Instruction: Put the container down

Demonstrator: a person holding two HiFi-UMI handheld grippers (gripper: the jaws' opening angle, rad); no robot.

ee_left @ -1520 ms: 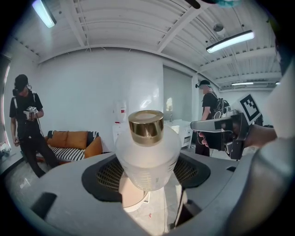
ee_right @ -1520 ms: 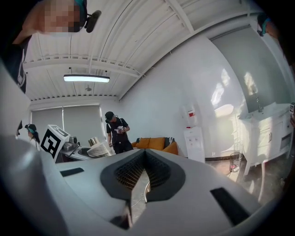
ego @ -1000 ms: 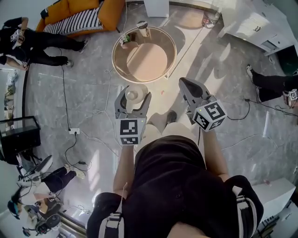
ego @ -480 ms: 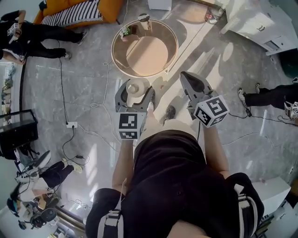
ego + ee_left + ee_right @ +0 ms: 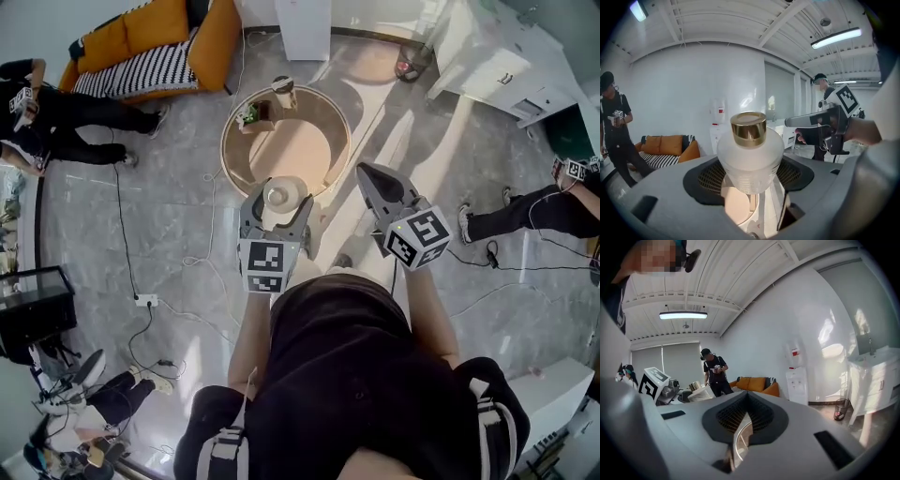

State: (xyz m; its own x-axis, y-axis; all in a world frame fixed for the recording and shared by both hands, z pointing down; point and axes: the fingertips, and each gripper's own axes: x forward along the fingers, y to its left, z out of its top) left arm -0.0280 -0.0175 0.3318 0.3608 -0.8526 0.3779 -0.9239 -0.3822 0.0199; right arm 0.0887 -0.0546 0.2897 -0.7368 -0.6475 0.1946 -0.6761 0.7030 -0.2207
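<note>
A frosted white container [image 5: 750, 159] with a gold cap [image 5: 748, 128] stands upright between the jaws of my left gripper [image 5: 278, 199], which is shut on it. In the head view the container [image 5: 279, 195] hangs just over the near rim of the round wooden table [image 5: 240, 173]. My right gripper [image 5: 376, 177] is to the right of the table, off its edge, with its jaws closed together and nothing between them. In the right gripper view the gripper [image 5: 744, 416] shows only a thin slit between its pads.
On the table's far side stand a small bottle [image 5: 283, 88] and a small green item [image 5: 249, 114]. An orange sofa [image 5: 159, 33] lies beyond, white cabinets [image 5: 502, 58] at the right. Cables [image 5: 127, 225] run over the grey floor. People stand at the left and right edges.
I have stepped closer to the round table. Both grippers moved forward with me; the container now reaches the table's near rim. The left gripper's hold is unchanged.
</note>
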